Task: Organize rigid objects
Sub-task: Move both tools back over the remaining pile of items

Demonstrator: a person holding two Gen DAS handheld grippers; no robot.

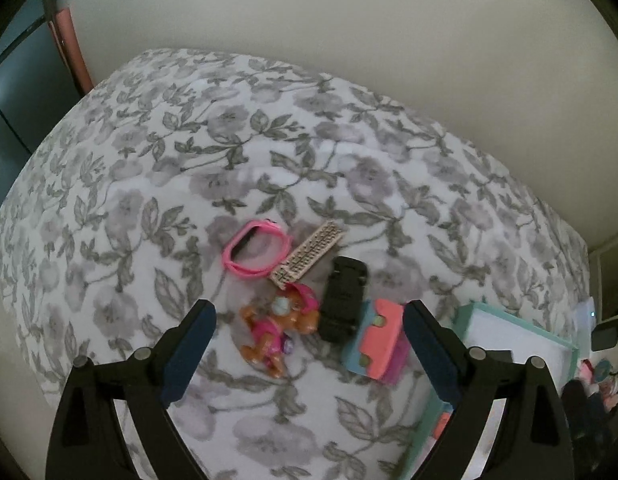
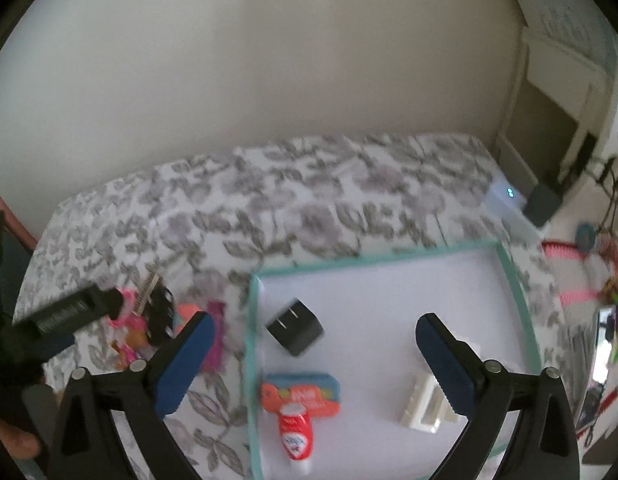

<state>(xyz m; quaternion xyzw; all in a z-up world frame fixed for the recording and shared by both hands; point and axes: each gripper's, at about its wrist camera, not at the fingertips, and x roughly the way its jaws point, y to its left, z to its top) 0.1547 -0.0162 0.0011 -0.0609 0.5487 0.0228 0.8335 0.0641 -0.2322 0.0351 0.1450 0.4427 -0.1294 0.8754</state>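
1. The left gripper (image 1: 309, 344) has its two fingers spread wide and holds nothing; it hovers over a group of small things in the lower centre of the left wrist view
2. The right gripper (image 2: 315, 356) also has its fingers spread wide and empty; it hangs above the tray (image 2: 513, 276), which fills the lower right of the right wrist view
3. The tray has a teal rim and a white floor, and it lies on the bedspread (image 2: 309, 184) with grey flowers
4. Inside the tray, near its left wall, a black plug adapter (image 2: 295, 330) lies with its two prongs up
5. Below the adapter, in the lower left part of the tray, an orange and blue card (image 2: 305, 394) lies flat, and a small red tube (image 2: 295, 430) overlaps its lower edge
6. In the lower right part of the tray lies a white plastic piece (image 2: 423, 406), partly hidden behind the right finger
7. Outside the tray, on the bedspread in the left wrist view, there are a pink bracelet (image 1: 255, 250), a beaded hair clip (image 1: 309, 252) just beside it, a black toy car (image 1: 345, 300), an orange and pink puppy figure (image 1: 279, 328) and a coral and blue toy block (image 1: 379, 340)
8. The toy block lies just beside the left edge of the tray; the car is touching or almost touching the block
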